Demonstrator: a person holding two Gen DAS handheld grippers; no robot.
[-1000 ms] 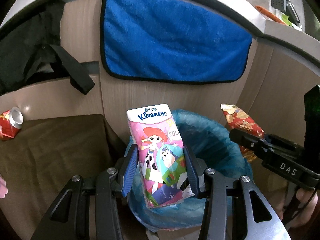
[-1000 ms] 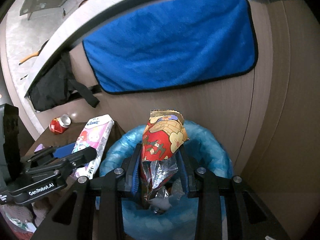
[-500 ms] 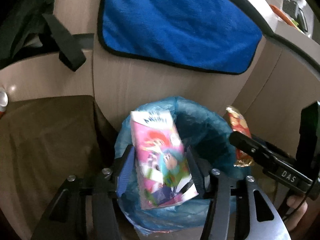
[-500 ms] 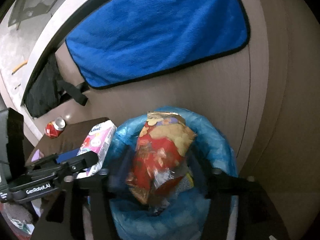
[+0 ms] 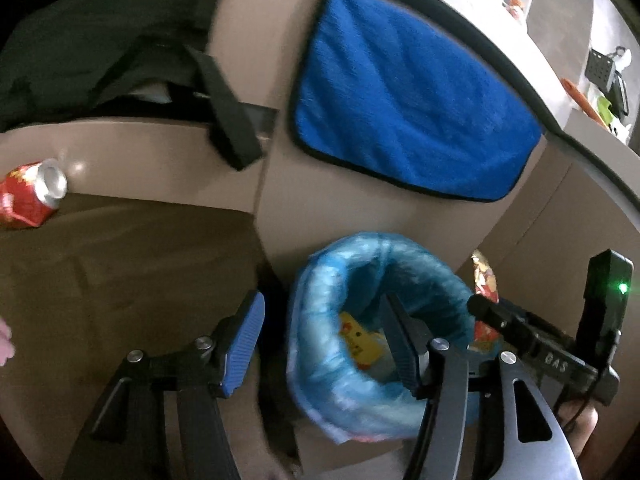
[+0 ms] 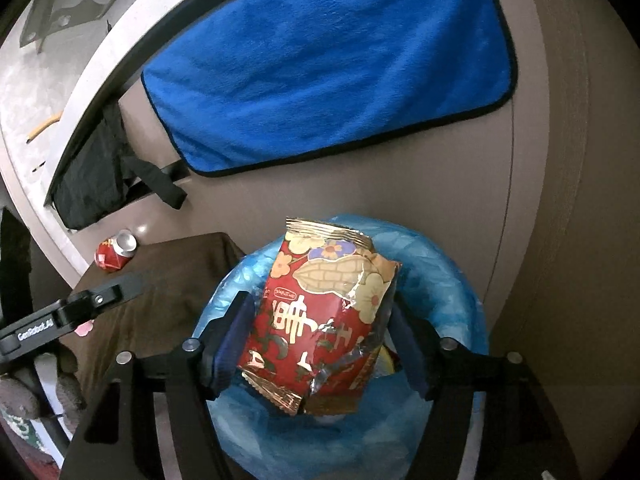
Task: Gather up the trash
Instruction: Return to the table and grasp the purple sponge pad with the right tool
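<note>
While my right gripper (image 6: 320,344) opens around the crinkled red foil snack bag (image 6: 320,316), my left gripper (image 5: 324,340) opens empty over the blue plastic-lined bin (image 5: 320,292).

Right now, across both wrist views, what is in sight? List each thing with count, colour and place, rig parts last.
snack bag: 1, red and gold, between the right gripper's opening jaws, over the bin
bin liner: 1, light blue, lining a round bin against the cabinet
yellow wrapper: 1, inside the bin
drink can: 1, red with silver top, lying at the back of the brown surface
brown surface: 1, left of the bin
towel: 1, blue with dark edging, hanging on the cabinet front
black cloth: 1, with strap, hanging left of the towel
left gripper: 1, black with blue pads, jaws opening, nothing between them
right gripper: 1, black
</note>
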